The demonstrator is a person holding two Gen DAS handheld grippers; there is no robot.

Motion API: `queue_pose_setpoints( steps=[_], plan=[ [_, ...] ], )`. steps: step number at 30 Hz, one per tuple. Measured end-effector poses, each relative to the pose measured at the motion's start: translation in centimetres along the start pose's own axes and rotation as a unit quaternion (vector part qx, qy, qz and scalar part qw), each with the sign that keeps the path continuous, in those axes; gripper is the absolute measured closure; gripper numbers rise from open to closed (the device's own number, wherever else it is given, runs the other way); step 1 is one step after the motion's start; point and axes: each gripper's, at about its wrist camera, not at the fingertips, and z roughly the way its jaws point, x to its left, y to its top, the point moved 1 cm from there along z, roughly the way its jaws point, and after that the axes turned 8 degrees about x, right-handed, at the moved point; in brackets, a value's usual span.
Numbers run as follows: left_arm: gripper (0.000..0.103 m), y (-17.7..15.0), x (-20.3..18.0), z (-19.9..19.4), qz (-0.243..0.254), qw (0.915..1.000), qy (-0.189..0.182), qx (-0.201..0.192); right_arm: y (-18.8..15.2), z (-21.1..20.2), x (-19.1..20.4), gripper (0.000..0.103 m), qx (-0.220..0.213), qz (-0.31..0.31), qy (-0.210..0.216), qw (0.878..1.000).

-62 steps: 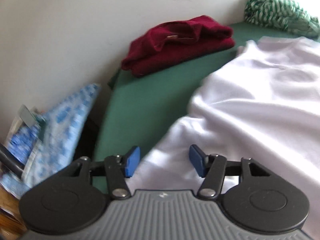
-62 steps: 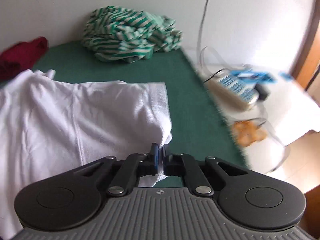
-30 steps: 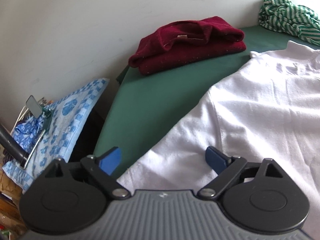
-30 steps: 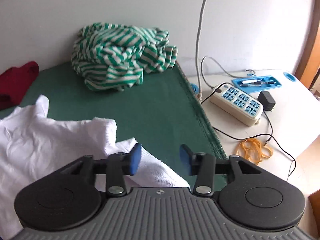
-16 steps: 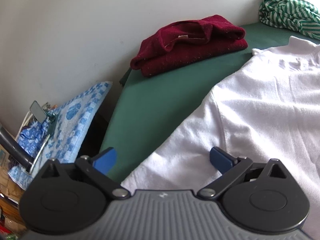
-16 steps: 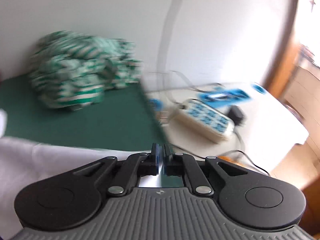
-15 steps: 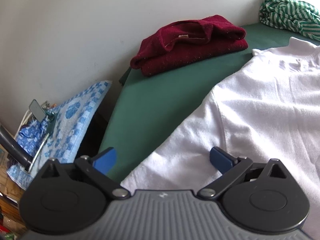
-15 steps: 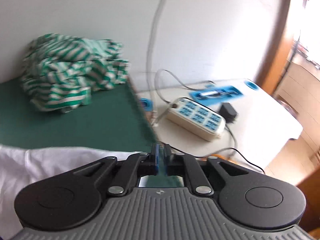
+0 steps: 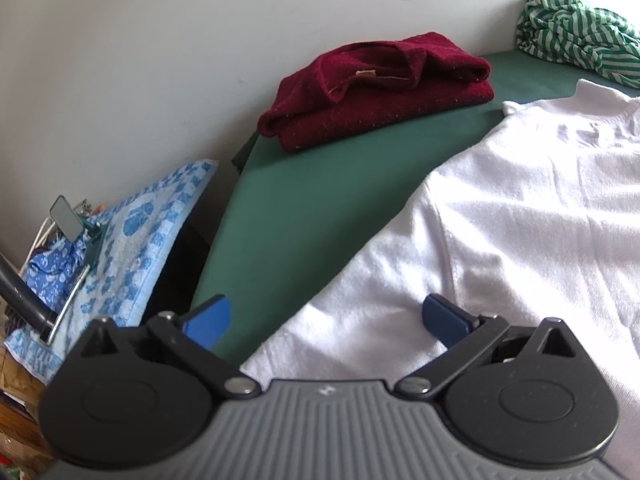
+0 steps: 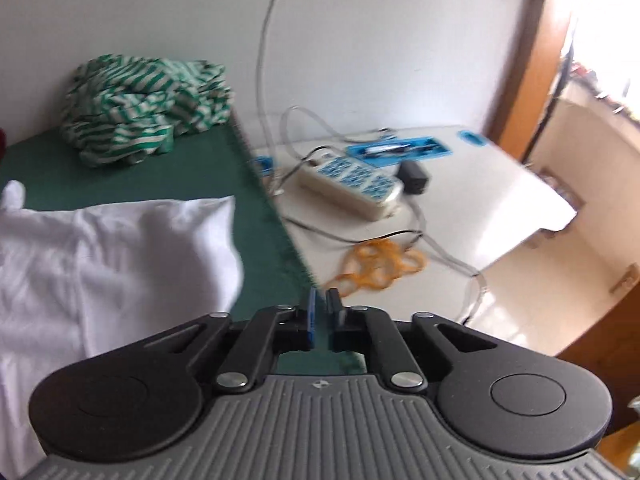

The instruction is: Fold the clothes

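A white shirt [image 9: 520, 240] lies spread on the green table cover [image 9: 312, 200]. My left gripper [image 9: 326, 316] hovers over the shirt's near left edge, open wide, with nothing between its blue pads [image 9: 444, 318]. In the right wrist view the shirt's sleeve [image 10: 160, 236] lies flat, left of my right gripper [image 10: 322, 314]. That gripper is shut and holds no cloth. It hangs over the right edge of the green table cover [image 10: 272, 280].
A folded maroon garment [image 9: 376, 88] and a crumpled green-striped garment [image 10: 148, 100] sit by the back wall. A blue patterned towel [image 9: 132, 240] lies off the table's left. On a white side table [image 10: 500, 208] are a power strip [image 10: 352, 184], cables and orange rubber bands [image 10: 380, 264].
My right gripper let go of the shirt sleeve, then shut empty and swung toward the table's right edge. My left gripper opened wider and has since held still.
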Motion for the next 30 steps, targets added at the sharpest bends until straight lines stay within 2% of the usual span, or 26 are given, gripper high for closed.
queue_pose_setpoints(
  steps=[1, 5, 8, 14, 15, 16, 22, 27, 30],
  plan=[
    [0.001, 0.0, 0.0, 0.0, 0.001, 1.0, 0.0, -0.001, -0.1, -0.2, -0.5, 0.07, 0.001, 0.002, 0.001, 1.0],
    [0.001, 0.2, 0.2, 0.1, -0.003, 1.0, -0.005, 0.005, -1.5, 0.0, 0.5, 0.07, 0.039, -0.006, 0.1, 0.994],
    [0.001, 0.2, 0.1, 0.0, 0.004, 1.0, -0.004, 0.007, -2.7, 0.6, 2.8, 0.066, 0.037, -0.026, 0.1, 0.994],
    [0.001, 0.3, -0.2, 0.0, 0.014, 0.9999, 0.0, 0.004, -1.9, 1.5, 4.4, 0.075, 0.013, -0.01, 0.153, 0.988],
    [0.001, 0.3, -0.1, 0.0, 0.01, 0.9999, -0.003, 0.005, -1.7, 1.4, 4.2, 0.091, 0.014, -0.01, 0.147, 0.989],
    [0.001, 0.3, 0.0, 0.1, 0.007, 0.9999, -0.005, 0.005, -1.4, 1.3, 4.1, 0.101, 0.014, -0.009, 0.141, 0.99],
    [0.001, 0.2, 0.4, 0.3, -0.007, 0.9998, -0.016, 0.008, -1.0, -0.3, 1.1, 0.101, -0.004, 0.007, 0.091, 0.996],
    [0.001, 0.2, 0.1, 0.2, 0.004, 1.0, -0.007, 0.004, -2.1, 1.7, -0.1, 0.101, 0.05, 0.029, 0.052, 0.997],
    [0.001, 0.3, 0.0, 0.2, 0.008, 0.9999, -0.004, 0.006, -1.9, 0.1, -0.1, 0.091, 0.021, 0.045, 0.066, 0.997]
  ],
)
